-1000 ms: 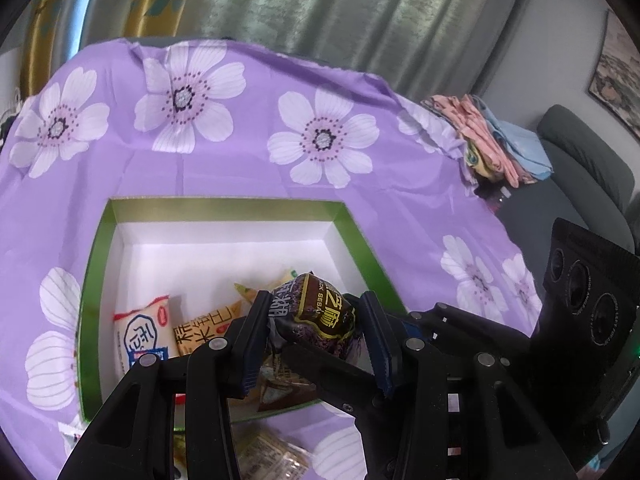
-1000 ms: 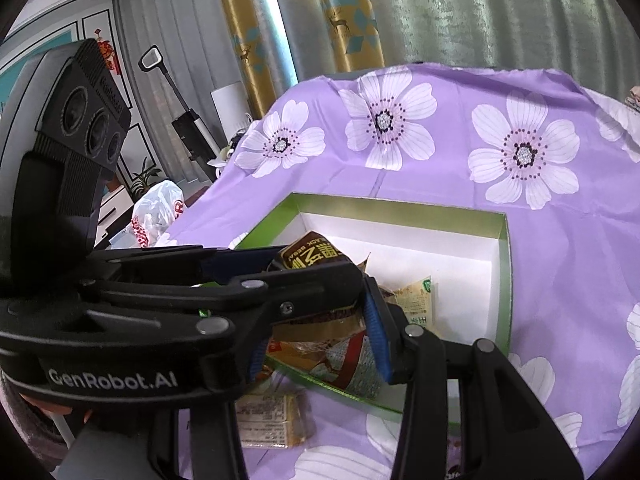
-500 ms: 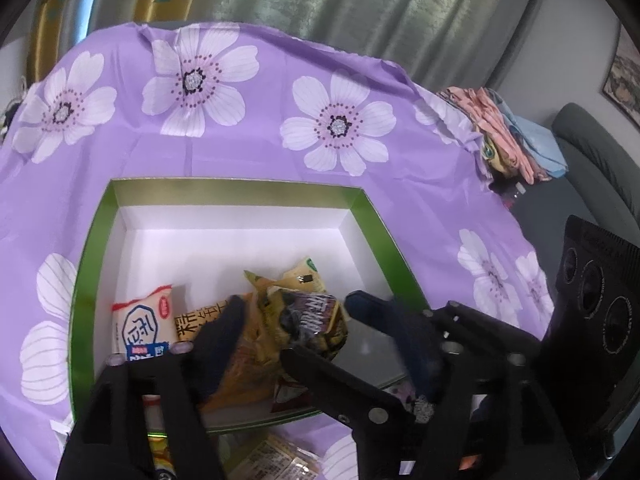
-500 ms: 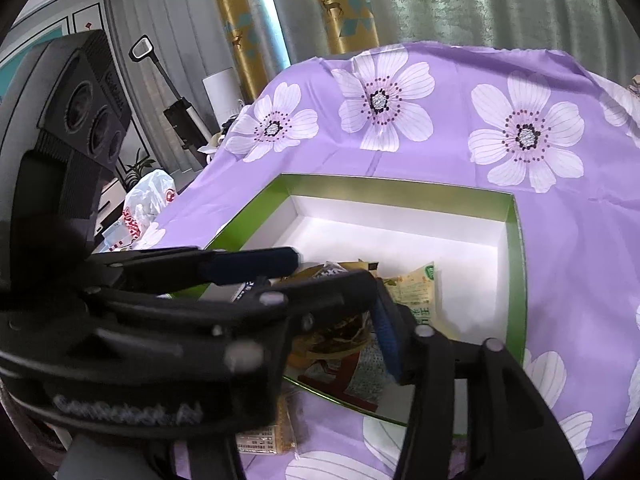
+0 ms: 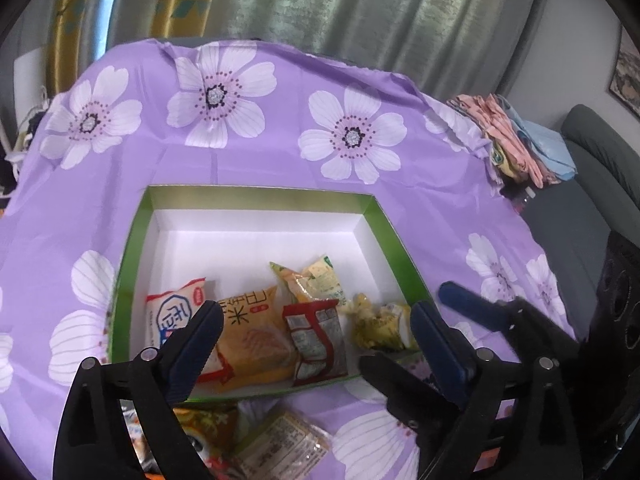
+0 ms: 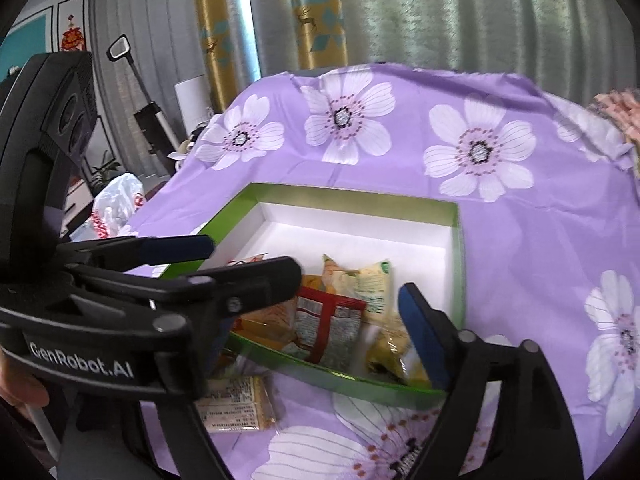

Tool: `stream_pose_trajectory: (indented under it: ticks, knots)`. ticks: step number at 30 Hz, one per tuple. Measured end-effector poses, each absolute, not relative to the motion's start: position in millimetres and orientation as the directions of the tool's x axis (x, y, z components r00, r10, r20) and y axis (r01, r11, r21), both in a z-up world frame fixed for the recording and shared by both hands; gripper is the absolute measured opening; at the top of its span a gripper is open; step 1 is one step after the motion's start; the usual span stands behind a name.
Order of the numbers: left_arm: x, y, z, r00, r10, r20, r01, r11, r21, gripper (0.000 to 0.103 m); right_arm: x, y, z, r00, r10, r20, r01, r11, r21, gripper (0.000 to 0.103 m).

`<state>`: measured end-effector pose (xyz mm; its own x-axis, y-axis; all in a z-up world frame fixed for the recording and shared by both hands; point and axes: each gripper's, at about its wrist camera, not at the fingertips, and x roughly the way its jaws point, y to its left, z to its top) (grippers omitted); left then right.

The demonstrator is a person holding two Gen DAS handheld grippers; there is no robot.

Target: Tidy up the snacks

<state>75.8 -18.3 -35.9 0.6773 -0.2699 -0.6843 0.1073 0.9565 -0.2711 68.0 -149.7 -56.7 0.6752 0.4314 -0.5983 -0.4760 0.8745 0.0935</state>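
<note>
A green-rimmed white box sits on the purple flowered cloth. Several snack packets lie in its near half: a white-and-blue one, an orange one, a red one, a pale yellow-green one and a crumpled yellow one. My left gripper hovers over the box's near edge, its jaws opening, nothing between the pads. My right gripper is beside it on the right, jaws also opening and empty; its blue pad shows.
More packets lie on the cloth in front of the box, among them a beige one and an orange one. Folded clothes sit at the table's far right by a grey sofa. A white plastic bag is off the left edge.
Both grippers went from shut on packets to wide open. The dark brown packet left the left jaws, and the packets now lie in the box. Both views have drawn back slightly.
</note>
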Motion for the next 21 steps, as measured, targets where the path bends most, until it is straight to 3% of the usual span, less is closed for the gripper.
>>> stream_pose_trajectory:
  ticks: [1,5,21]
  knots:
    - [72,-18,-34,0.682,-0.267,-0.681,0.108,0.957,-0.268,0.101,64,-151,-54,0.685,0.422,-0.594,-0.469,0.879,0.084,0.09]
    - [58,-18,-25,0.696,-0.281,-0.661,0.118,0.952,-0.282,0.102,52,-156,-48,0.717,0.386,-0.581,-0.437,0.898,0.057,0.101]
    - [-3,-22,1,0.747,-0.242,-0.62,0.105,0.963,-0.248,0.102,-1,-174,-26,0.744,0.376,-0.553,-0.416,0.908,0.058,0.102]
